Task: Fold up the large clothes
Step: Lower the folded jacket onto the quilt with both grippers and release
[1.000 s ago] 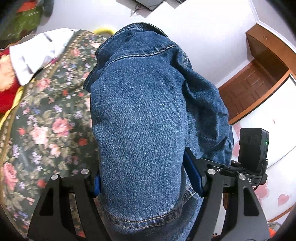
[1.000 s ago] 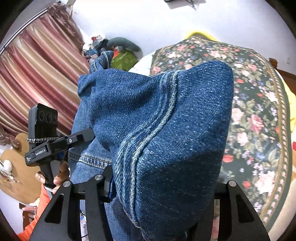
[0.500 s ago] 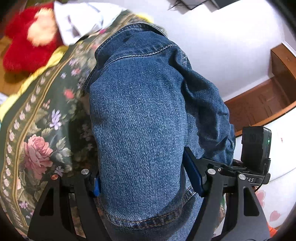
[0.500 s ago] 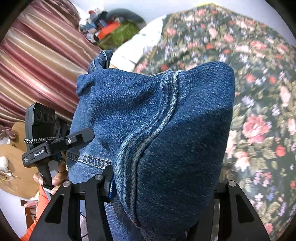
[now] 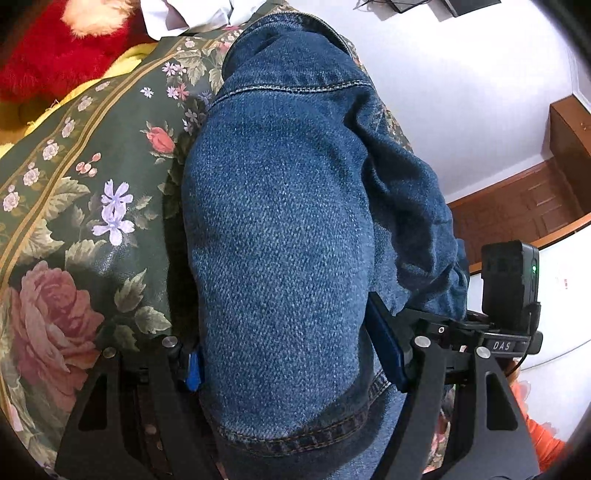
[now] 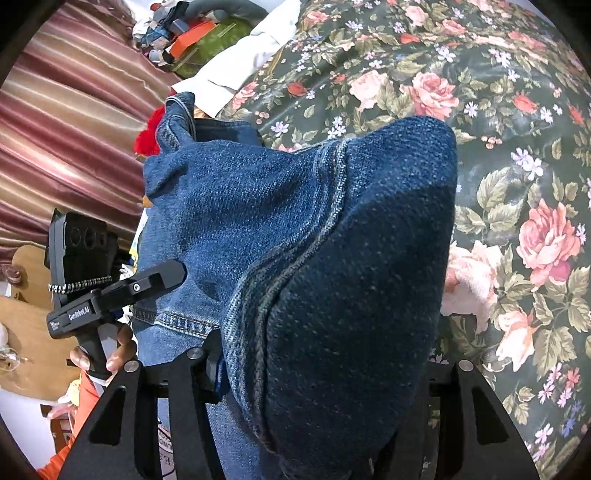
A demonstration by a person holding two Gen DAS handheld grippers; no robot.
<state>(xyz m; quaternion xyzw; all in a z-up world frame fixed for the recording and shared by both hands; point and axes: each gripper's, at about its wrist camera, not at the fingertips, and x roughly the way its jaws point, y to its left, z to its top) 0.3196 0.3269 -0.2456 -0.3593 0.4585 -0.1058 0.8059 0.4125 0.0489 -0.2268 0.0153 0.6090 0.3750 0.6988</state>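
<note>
1. Jeans (image 5: 280,229) hang bunched between both grippers, held above the bed (image 6: 517,110); a thick wad of denim fills each wrist view.
2. Left hand-held gripper (image 5: 284,365) is clamped on a fold near a stitched hem, its blue pads pressed into the cloth on either side.
3. Right hand-held gripper (image 6: 325,369) is clamped on another fold, where a heavy side seam runs up the denim.
4. Denim looks heavy, thick and fairly stiff, so it should hold a crease but sag under its own weight; seams and hems look like the firmest places to grip, since they will not slip.
5. Floral bedspread lies below, offering a wide soft surface for laying the fold down.
6. Red plush toy (image 5: 55,62) and white cloth (image 6: 240,62) sit at the far end of the bed, with clutter (image 6: 192,33) beyond by the curtain (image 6: 66,129); these could crowd a full spread.
</note>
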